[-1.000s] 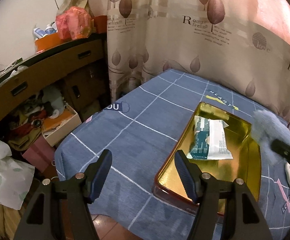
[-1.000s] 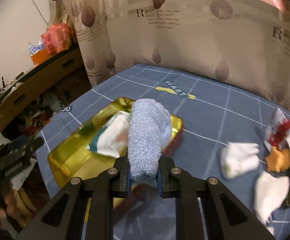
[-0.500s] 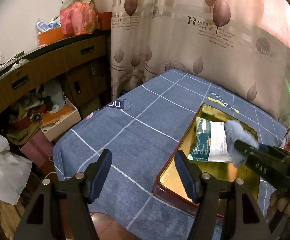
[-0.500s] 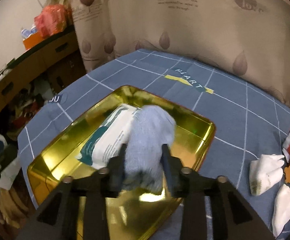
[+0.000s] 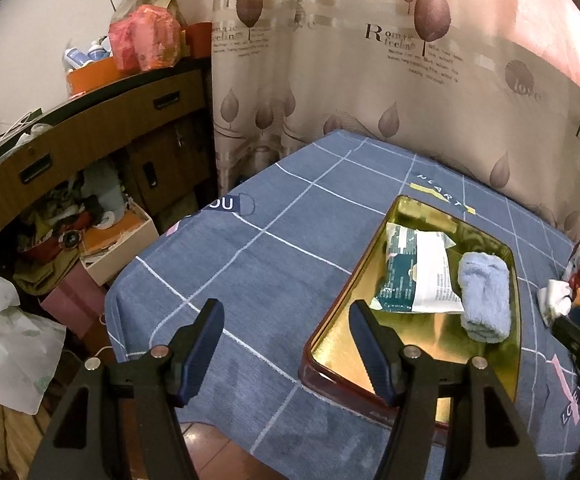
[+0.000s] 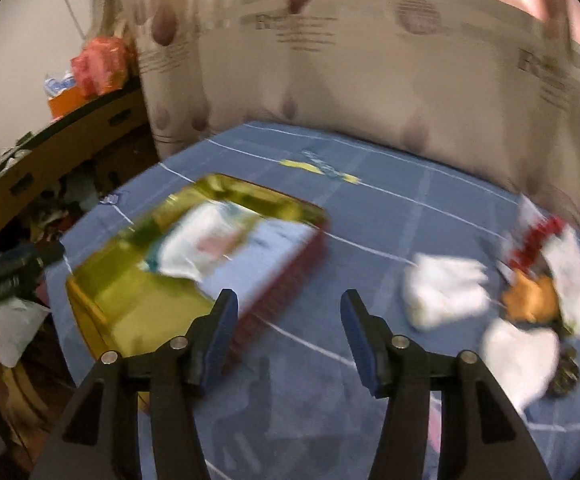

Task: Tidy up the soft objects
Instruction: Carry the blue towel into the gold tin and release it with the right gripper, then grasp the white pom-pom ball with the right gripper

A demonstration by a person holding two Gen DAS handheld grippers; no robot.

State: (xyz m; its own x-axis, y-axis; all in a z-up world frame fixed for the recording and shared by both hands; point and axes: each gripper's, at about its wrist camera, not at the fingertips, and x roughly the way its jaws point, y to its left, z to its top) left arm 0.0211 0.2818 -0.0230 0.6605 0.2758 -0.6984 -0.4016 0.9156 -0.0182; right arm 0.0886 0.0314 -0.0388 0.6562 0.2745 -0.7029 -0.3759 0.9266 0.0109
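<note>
Our right gripper (image 6: pixel 285 332) stands with its jaws apart and nothing between them; they have just been opening, and the blue sock (image 5: pixel 484 296) they clamped a second ago now lies free in the gold tray (image 5: pixel 410 340). In the left view the sock rests at centre right of the frame, touching the right edge of the tissue pack (image 5: pixel 418 272) already in the tray. The right view is smeared with motion; the tray (image 6: pixel 101 304) has slid to its left half, and we read this as the gripper pulling away after the drop.

Our left gripper (image 5: pixel 285 348) sits at the bottom of its frame, jaws wide, holding nothing, as it did a second ago, poised over the tablecloth (image 5: pixel 257 264) near the tray's near corner.

We judge one more soft item stowed, with more to come. At the right of the right view lies a white cloth (image 6: pixel 446 292), and beyond it a heap (image 6: pixel 538 296) of white, red and orange pieces, too blurred to sort. These look like the next candidates, well apart from the tray.

Nothing stands between the right gripper and the white cloth. The tray holds bare gold floor at its near end, so room remains. A curtain (image 5: pixel 370 80) closes the back, and a cluttered cabinet (image 5: pixel 89 152) fills the left view's left side, off the table.
</note>
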